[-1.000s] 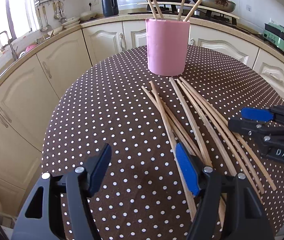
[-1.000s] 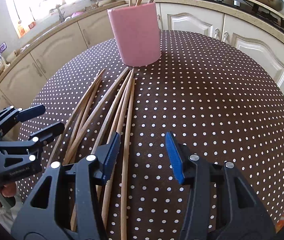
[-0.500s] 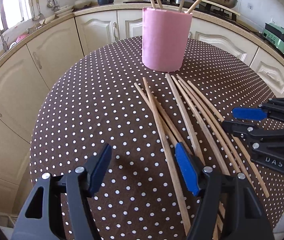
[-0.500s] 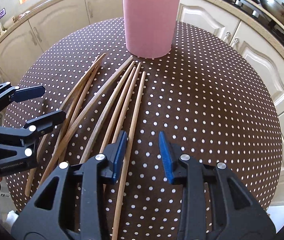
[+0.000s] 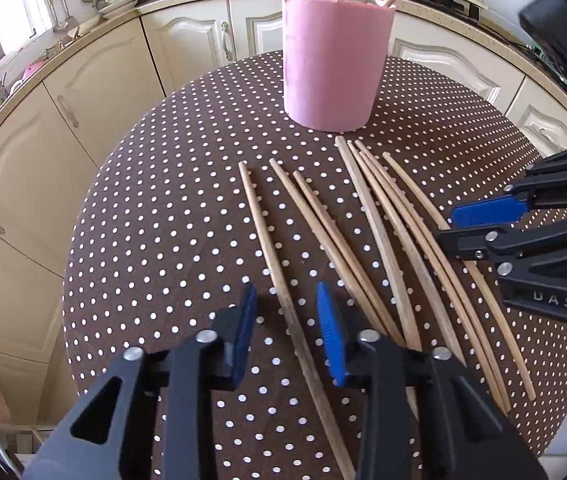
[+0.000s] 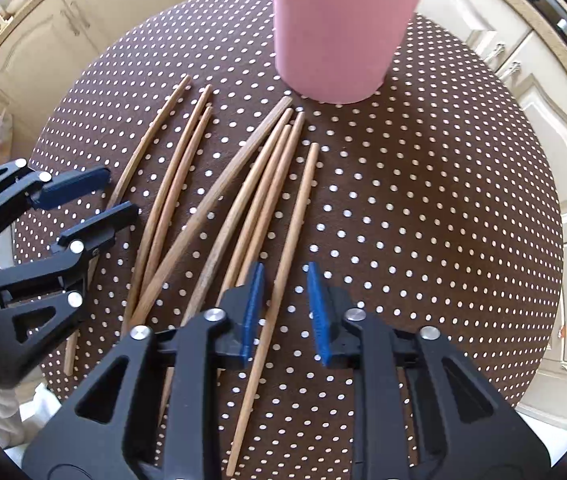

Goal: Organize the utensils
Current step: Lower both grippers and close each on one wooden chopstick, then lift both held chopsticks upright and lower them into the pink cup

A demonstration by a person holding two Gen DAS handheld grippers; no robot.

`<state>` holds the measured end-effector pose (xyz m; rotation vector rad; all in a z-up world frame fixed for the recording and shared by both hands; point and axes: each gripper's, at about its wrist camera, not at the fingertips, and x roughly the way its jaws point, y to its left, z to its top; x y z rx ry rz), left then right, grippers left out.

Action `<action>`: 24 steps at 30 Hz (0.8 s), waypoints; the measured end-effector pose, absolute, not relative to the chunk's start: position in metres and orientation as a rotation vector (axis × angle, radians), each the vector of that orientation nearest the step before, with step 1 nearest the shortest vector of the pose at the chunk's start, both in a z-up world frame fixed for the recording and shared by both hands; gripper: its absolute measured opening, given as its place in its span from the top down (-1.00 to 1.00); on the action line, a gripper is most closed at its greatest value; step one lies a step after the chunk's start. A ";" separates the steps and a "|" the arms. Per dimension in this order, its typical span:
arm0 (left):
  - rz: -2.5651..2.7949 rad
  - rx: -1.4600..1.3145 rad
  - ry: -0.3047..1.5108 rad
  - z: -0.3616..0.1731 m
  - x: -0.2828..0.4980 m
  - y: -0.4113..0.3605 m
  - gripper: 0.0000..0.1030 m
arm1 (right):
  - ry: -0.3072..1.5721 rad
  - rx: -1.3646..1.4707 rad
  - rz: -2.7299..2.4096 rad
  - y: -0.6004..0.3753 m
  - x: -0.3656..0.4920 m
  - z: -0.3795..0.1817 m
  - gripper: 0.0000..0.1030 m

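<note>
Left wrist view: left hand-held gripper low over the polka-dot surface, blue pads spread, leftmost chopstick lying between them, not yet pinched. Right wrist view: right hand-held gripper likewise spread, straddling the rightmost chopstick, contact with either pad not discernible. Loose chopsticks: eight counted, fanned flat on the surface, far ends converging toward the pink holder; three toward the left, a tight cluster of four mid-fan, one set apart on the right. Pink holder: upright at the far side of the surface, four sticks already standing inside, per left wrist view. Step in hand, by judgement: pre-grasp on one outer stick per side, both grippers aligned along the stick axis. Task stage: early to middle, most pieces still lying loose. Next move calls for: closing pads squarely on a single stick without catching its neighbour, a lift clear of the fan, a tilt to vertical, then a drop into the holder's open top. Caution: thin round sticks liable to roll or slip from the pads.
</note>
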<state>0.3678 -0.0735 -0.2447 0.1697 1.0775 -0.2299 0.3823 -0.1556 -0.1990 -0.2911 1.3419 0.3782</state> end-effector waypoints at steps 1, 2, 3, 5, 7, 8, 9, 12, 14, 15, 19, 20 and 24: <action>-0.234 0.171 1.083 -0.245 0.370 -0.075 0.61 | 1.358 -0.302 0.380 -0.153 0.384 -0.199 0.66; -0.235 0.168 1.089 -0.245 0.372 -0.076 0.72 | 1.372 -0.309 0.383 -0.150 0.386 -0.199 0.70; -0.233 0.163 1.097 -0.244 0.376 -0.077 0.76 | 1.385 -0.311 0.385 -0.149 0.390 -0.198 0.71; -0.237 0.148 1.112 -0.244 0.381 -0.075 0.84 | 1.402 -0.321 0.372 -0.144 0.397 -0.198 0.83; -0.247 0.127 1.128 -0.242 0.388 -0.071 0.87 | 1.421 -0.297 0.374 -0.145 0.403 -0.198 0.86; -0.251 0.124 1.132 -0.242 0.389 -0.070 0.87 | 1.426 -0.286 0.373 -0.146 0.408 -0.198 0.88; -0.256 0.125 1.132 -0.242 0.390 -0.070 0.87 | 1.426 -0.277 0.373 -0.148 0.411 -0.197 0.88; -0.262 0.106 1.125 -0.242 0.391 -0.066 0.88 | 1.404 -0.246 0.363 -0.155 0.413 -0.196 0.89; -0.270 0.075 1.123 -0.241 0.393 -0.060 0.88 | 1.377 -0.221 0.356 -0.166 0.408 -0.196 0.90; -0.277 0.053 1.125 -0.241 0.394 -0.057 0.88 | 1.366 -0.202 0.355 -0.173 0.403 -0.195 0.89; -0.297 -0.023 1.047 -0.225 0.377 -0.027 0.89 | 1.302 -0.135 0.359 -0.197 0.391 -0.191 0.90; -0.301 -0.037 1.025 -0.219 0.375 -0.024 0.89 | 1.280 -0.104 0.377 -0.203 0.388 -0.186 0.90; -0.325 -0.089 0.878 -0.183 0.362 -0.014 0.89 | 1.141 -0.023 0.405 -0.223 0.375 -0.160 0.89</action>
